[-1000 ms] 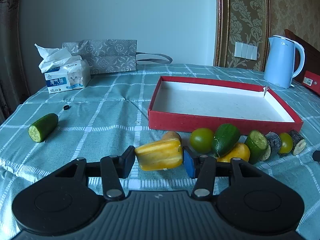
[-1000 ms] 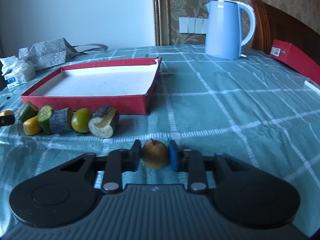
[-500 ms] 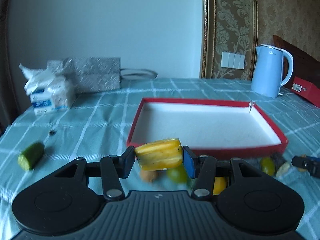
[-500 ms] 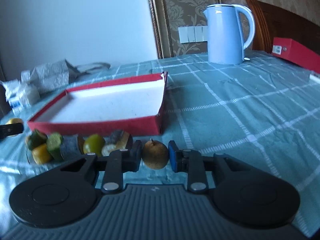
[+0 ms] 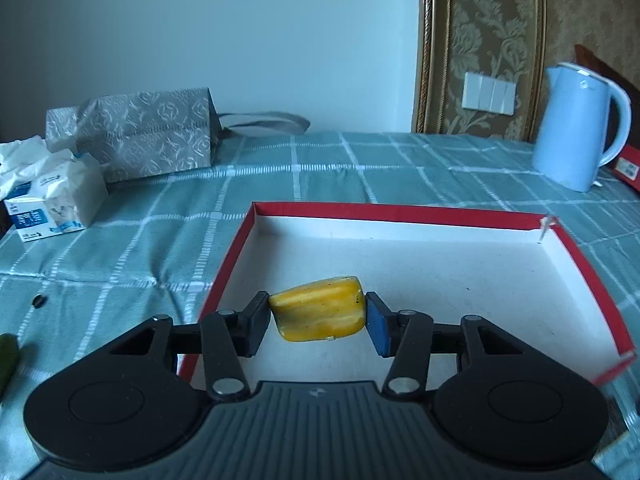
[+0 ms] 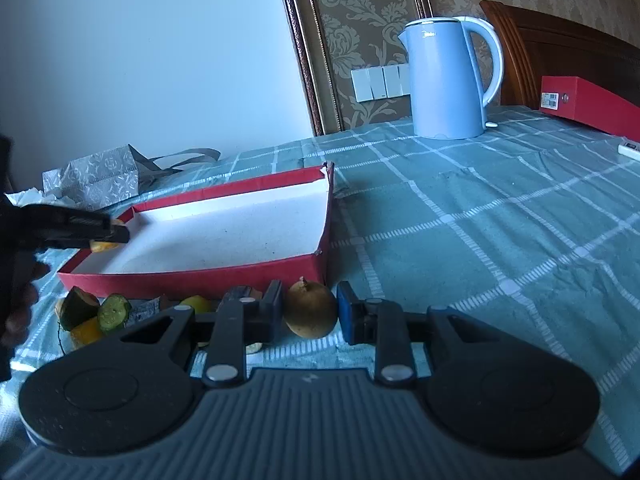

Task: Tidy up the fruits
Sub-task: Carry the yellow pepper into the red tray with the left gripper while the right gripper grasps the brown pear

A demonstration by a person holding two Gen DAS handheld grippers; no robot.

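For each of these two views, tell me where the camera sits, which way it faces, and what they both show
Left wrist: rides the left gripper, looking forward and down into the red tray; its own fingers clamp a yellow chunk.
Right wrist: rides the right gripper, low by the tray's near right corner; its fingers hold a small brown fruit, a hand at left.
Shared: tray, blue kettle, grey bag, and the left gripper with its chunk.

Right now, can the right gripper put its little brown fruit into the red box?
Probably yes. The right gripper holds the brown fruit just outside the red box; its wall is low and nothing blocks it.
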